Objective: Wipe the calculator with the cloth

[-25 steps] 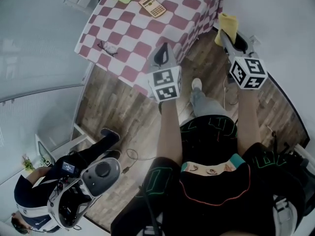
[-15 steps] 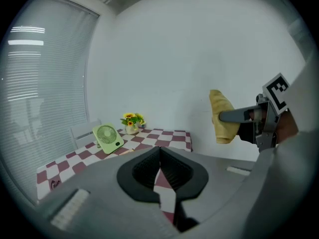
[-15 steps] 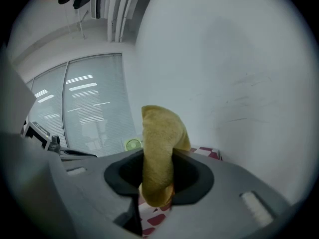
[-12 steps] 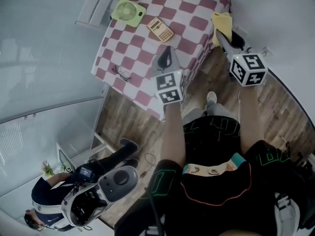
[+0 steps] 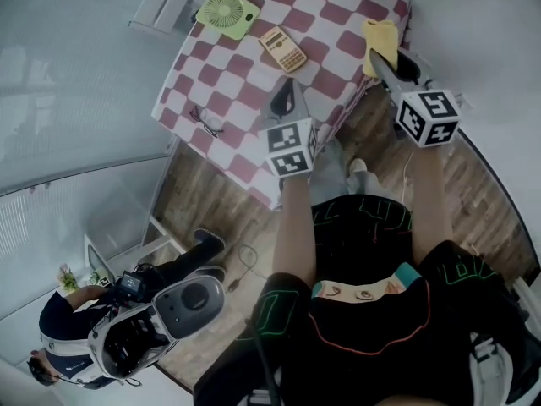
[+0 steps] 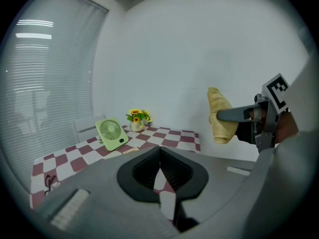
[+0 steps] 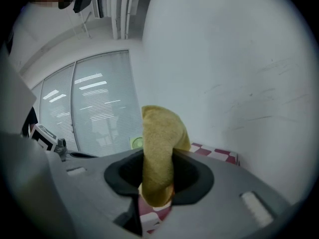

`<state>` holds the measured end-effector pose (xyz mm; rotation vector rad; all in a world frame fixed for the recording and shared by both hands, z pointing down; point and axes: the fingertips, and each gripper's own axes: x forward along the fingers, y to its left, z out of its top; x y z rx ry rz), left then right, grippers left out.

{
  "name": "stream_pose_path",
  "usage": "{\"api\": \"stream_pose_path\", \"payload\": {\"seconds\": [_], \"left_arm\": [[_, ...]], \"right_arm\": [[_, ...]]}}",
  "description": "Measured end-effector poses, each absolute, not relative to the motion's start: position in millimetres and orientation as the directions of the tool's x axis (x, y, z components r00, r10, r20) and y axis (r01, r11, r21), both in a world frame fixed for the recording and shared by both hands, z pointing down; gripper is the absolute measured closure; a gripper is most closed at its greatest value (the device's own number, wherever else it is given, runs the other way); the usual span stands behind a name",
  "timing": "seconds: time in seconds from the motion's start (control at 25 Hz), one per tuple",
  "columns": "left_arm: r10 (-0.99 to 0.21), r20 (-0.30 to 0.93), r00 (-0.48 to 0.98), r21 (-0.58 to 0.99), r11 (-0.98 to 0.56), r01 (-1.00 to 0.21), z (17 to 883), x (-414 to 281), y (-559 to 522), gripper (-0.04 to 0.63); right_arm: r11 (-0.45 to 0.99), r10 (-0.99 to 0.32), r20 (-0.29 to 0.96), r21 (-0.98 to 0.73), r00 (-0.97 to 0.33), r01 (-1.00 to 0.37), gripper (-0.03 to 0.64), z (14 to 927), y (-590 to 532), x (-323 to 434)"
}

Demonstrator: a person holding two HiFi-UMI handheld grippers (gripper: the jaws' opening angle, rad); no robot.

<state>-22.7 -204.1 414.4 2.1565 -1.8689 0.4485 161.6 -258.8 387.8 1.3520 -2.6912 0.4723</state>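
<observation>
Moved since 1.0 s ago: the bench (image 5: 245, 100) sits lower and nearer in the head view. The calculator (image 5: 283, 49) is now closer to the left claw (image 6: 159, 169), and the right claw (image 7: 157, 185) has gone from over the floor to the bench's right edge.

Left claw: dark ribbed pads pressed together, nothing between them. It is held above the near part of the bench, clear of its surface.

Right claw: pinching the cloth (image 7: 158, 148), a yellow, nubbly terry fabric. It is bunched into a soft roll that stands up out of the jaws and droops over at its top.

Calculator: flat tan rectangle with rows of small keys. It lies askew on the bench past the left claw's tip, apart from both claws and not in contact with the cloth.

Bench: covered in a red-and-white checked cover that hangs over the edge.

Also on it:
- a round pale-green fan (image 5: 226, 11) with a slotted grille, at the far side
- thin wire spectacles (image 5: 205, 118) near the left edge
- a small pot of yellow flowers (image 6: 137, 117) at the far end

Floor (image 5: 211, 201): wood-grain planks. A person (image 5: 76, 345) crouches at lower left beside a grey device.
</observation>
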Motion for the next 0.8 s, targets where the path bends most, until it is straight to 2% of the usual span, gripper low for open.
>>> {"api": "stream_pose_path", "payload": {"seconds": [0.4,0.8], "left_arm": [[-0.914,0.398,0.072,0.020,-0.070,-0.997,430,-66,-240,0.584],[-0.891,0.453,0.034,0.070,-0.002,-0.998,466,-107,-268,0.584]], "right_arm": [[0.693,-0.655,0.260,-0.167,-0.709,-0.701,0.491,398,-305,86],[0.783,-0.538,0.379,-0.106,-0.753,-0.613,0.491,439,-351,26]]}}
